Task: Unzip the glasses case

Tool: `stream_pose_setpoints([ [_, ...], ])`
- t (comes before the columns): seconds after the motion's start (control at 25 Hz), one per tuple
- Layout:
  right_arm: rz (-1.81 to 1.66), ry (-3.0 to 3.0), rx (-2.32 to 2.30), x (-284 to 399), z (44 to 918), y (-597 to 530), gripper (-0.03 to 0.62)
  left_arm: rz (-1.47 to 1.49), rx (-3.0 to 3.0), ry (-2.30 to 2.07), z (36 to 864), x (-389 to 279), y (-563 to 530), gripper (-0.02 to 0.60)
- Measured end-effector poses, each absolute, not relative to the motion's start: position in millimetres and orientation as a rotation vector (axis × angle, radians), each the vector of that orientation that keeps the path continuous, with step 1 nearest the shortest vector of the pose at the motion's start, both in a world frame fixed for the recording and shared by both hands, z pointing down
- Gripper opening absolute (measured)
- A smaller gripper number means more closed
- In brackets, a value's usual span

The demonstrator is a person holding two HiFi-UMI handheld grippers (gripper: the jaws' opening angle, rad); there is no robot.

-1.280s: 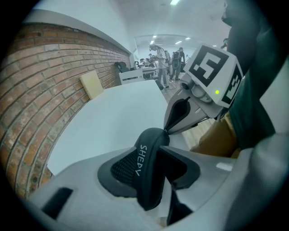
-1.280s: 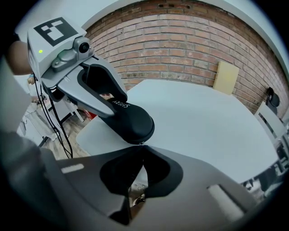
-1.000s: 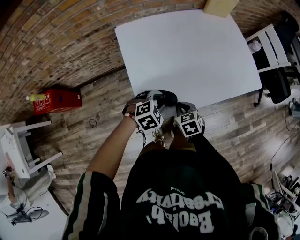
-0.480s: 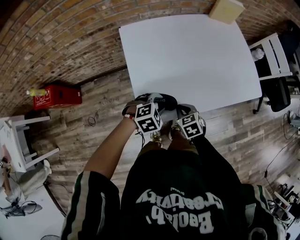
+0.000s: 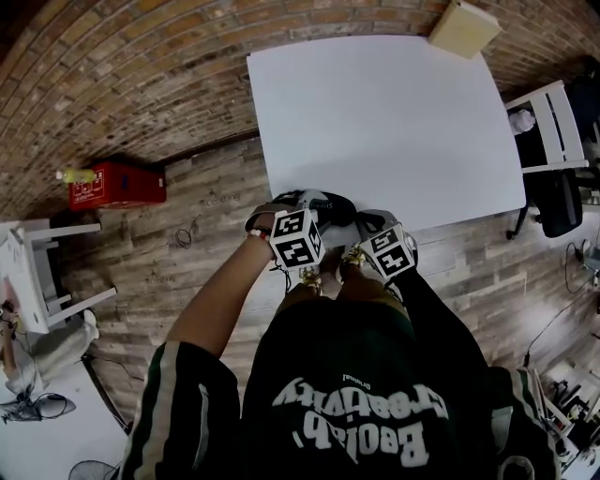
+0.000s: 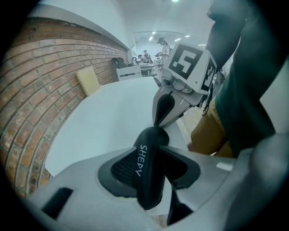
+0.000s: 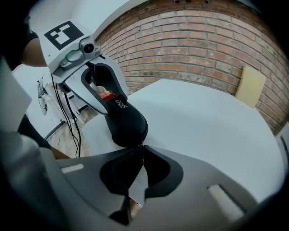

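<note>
My left gripper [image 6: 151,155] grips the black glasses case [image 6: 145,180], marked SHEPY, across its body with jaws wide on it. The case points up and away over the near edge of the white table [image 5: 394,112]. My right gripper [image 7: 142,146] is shut, its tips pinched at the case's [image 7: 128,125] end, where a small bit of the zipper pull shows. In the left gripper view the right gripper [image 6: 159,122] comes down onto the case's far end. From the head view the case [image 5: 328,202] shows just beyond both marker cubes.
A tan box [image 5: 464,26] lies at the table's far right corner. A white chair [image 5: 542,117] and a black office chair [image 5: 562,202] stand to the right. A red crate [image 5: 117,183] sits on the wooden floor to the left.
The right gripper's marker cube has rolled slightly and shifted a little to the right. The left gripper and the case have stayed put.
</note>
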State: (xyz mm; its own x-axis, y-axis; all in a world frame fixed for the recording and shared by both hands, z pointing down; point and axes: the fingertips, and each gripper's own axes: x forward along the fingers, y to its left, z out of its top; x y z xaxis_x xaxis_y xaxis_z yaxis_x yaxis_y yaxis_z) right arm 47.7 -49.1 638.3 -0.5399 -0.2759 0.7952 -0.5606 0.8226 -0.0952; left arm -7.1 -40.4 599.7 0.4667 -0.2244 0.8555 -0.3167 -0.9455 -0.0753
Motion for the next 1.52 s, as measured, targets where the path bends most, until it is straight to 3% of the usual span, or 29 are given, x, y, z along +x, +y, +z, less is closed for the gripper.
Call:
stream_pose_setpoints([
  [1.52,-0.029,-2.142,0.121,34.0,635.4,-74.1,0.02,1.518,2.575,-0.459,599.0,-6.4,-41.3,0.152],
])
